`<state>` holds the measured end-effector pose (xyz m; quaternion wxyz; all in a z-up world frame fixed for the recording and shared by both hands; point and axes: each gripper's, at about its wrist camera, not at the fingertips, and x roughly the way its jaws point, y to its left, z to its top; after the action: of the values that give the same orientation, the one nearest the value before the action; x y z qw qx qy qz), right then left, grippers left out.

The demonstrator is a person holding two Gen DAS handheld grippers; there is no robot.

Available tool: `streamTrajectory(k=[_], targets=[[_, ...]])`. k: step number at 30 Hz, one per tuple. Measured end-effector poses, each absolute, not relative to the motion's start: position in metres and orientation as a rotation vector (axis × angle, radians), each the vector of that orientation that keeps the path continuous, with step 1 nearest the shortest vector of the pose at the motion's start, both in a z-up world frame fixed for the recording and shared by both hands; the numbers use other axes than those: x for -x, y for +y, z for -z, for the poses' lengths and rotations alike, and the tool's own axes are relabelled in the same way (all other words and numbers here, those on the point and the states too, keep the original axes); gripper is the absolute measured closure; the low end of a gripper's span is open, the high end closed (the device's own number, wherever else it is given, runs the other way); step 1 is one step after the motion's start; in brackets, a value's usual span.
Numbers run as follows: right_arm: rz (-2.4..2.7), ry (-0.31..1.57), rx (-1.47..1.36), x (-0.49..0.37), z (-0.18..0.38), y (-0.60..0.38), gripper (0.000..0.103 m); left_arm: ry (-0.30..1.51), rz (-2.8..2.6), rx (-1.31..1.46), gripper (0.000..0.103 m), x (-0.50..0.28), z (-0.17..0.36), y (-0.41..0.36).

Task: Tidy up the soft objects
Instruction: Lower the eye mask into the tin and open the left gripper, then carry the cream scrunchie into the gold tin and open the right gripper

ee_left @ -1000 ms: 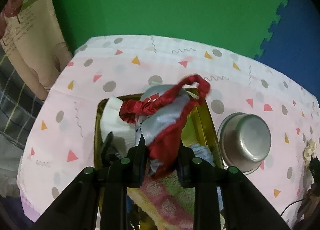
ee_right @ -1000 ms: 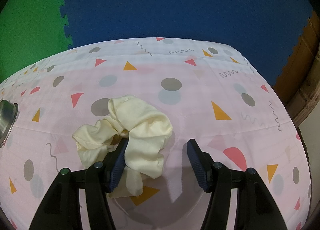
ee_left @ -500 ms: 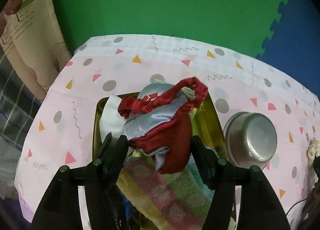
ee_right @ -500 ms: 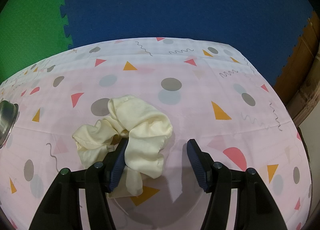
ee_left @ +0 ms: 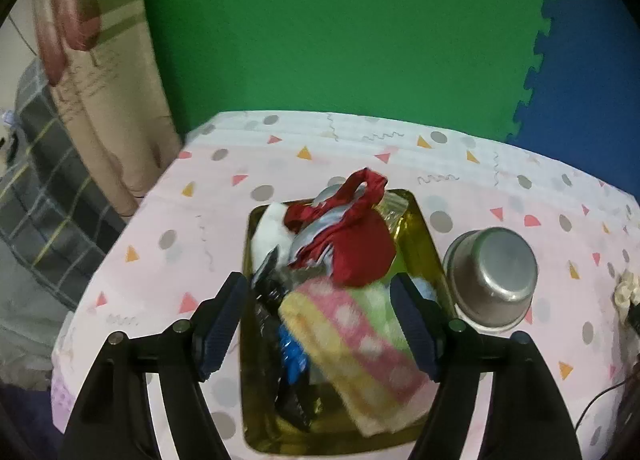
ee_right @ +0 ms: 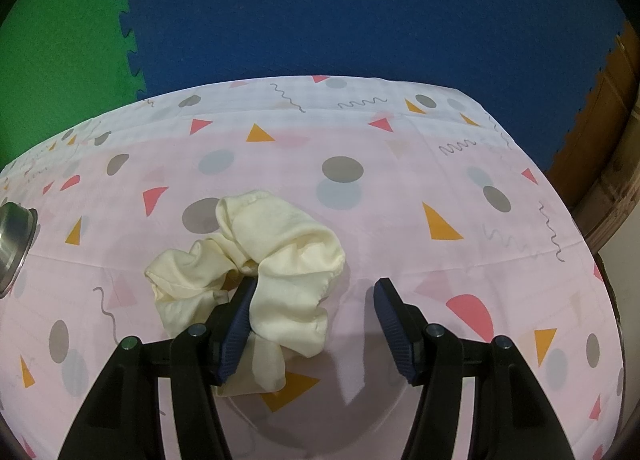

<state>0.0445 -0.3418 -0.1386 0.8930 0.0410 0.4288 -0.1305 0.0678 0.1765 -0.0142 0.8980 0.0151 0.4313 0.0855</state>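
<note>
In the left wrist view a red and silver scrunchie [ee_left: 352,244] lies on top of a pile in a yellow-green tray [ee_left: 420,228]. The pile holds a pink, yellow and green dotted towel [ee_left: 360,340], a white cloth [ee_left: 268,232] and dark and blue items. My left gripper [ee_left: 320,324] is open and empty above the tray's near half. In the right wrist view a cream scrunchie [ee_right: 272,260] lies on the pink patterned tablecloth [ee_right: 400,220]. My right gripper [ee_right: 312,324] is open, its left finger touching the scrunchie's middle, part of the cloth between the fingers.
An upturned steel bowl [ee_left: 492,276] stands right of the tray; its rim shows at the left edge of the right wrist view [ee_right: 12,244]. Green and blue foam mats form the back wall. A bed lies left of the table.
My left gripper opened and let go of the red scrunchie, which dropped onto the pile in the tray. The left gripper pulled back and up. The right gripper has not moved.
</note>
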Motion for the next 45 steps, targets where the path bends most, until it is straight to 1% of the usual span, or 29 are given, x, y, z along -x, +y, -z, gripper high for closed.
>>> streamTrajectory(k=[4, 5, 7, 8, 9, 12, 17, 30, 45], targets=[[0.265, 0.888, -0.098, -0.044, 0.138, -0.343, 0.043, 0.885, -0.200, -0.046, 0.032, -0.048, 0.018, 0.176], [0.258, 0.886, -0.104, -0.043, 0.138, -0.343, 0.047, 0.883, -0.207, -0.047, 0.032, -0.044, 0.019, 0.176], [0.240, 0.880, -0.104, -0.043, 0.136, -0.339, 0.067, 0.880, -0.227, -0.039, 0.032, -0.036, 0.022, 0.178], [0.229, 0.882, -0.104, -0.043, 0.136, -0.337, 0.081, 0.878, -0.235, -0.033, 0.032, -0.033, 0.023, 0.180], [0.220, 0.885, -0.108, -0.043, 0.135, -0.335, 0.085, 0.877, -0.242, -0.026, 0.032, -0.030, 0.024, 0.182], [0.197, 0.886, -0.140, -0.044, 0.133, -0.329, 0.088, 0.883, -0.257, -0.013, 0.032, -0.025, 0.028, 0.187], [0.158, 0.869, -0.141, -0.043, 0.122, -0.309, 0.090, 0.871, -0.289, -0.003, 0.032, -0.018, 0.028, 0.194], [-0.002, 0.809, -0.068, -0.041, 0.073, -0.232, 0.090, 0.843, -0.359, 0.001, 0.032, 0.002, 0.035, 0.209], [-0.309, 0.777, -0.019, -0.046, 0.012, -0.101, 0.090, 0.826, -0.435, 0.072, 0.031, 0.020, 0.040, 0.241]])
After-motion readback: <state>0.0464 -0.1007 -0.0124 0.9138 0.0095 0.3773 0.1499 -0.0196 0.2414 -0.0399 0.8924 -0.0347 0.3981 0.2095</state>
